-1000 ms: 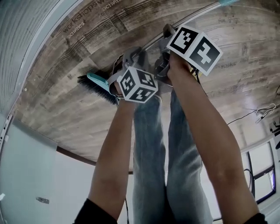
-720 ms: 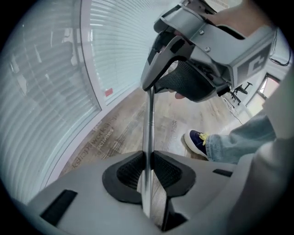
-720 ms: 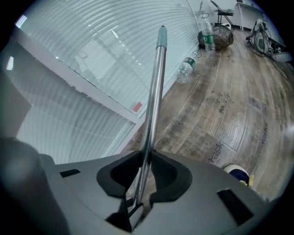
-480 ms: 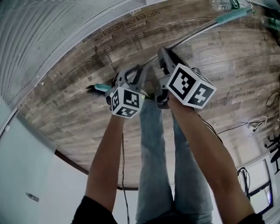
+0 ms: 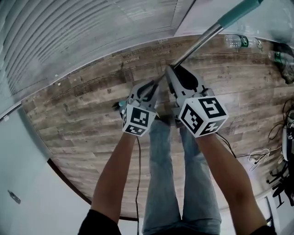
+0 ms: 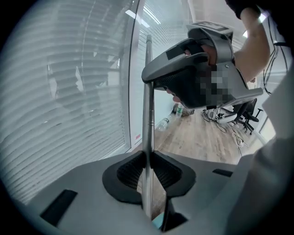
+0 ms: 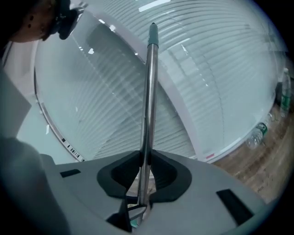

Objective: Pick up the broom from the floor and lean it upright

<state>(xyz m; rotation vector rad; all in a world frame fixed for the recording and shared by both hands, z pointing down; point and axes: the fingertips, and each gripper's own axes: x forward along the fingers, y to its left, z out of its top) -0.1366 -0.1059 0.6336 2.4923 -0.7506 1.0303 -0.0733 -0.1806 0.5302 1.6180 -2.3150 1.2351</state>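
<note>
The broom's metal handle runs up and to the right, ending in a teal grip. Only a teal sliver of the broom head shows behind the left cube. My left gripper is shut on the handle, with its pads pressed on both sides. My right gripper grips higher up the handle; its jaws have just been closing on it. The teal tip points at the blinds. In the left gripper view the right gripper sits just above.
A glass wall with blinds stands close ahead. Plastic bottles lie at its foot on the wood floor. Cables and office chairs are to the right. The person's legs are below.
Both grippers have risen with the broom. The handle now stands steeper, and the broom head has left the floor and slipped behind the left gripper.
</note>
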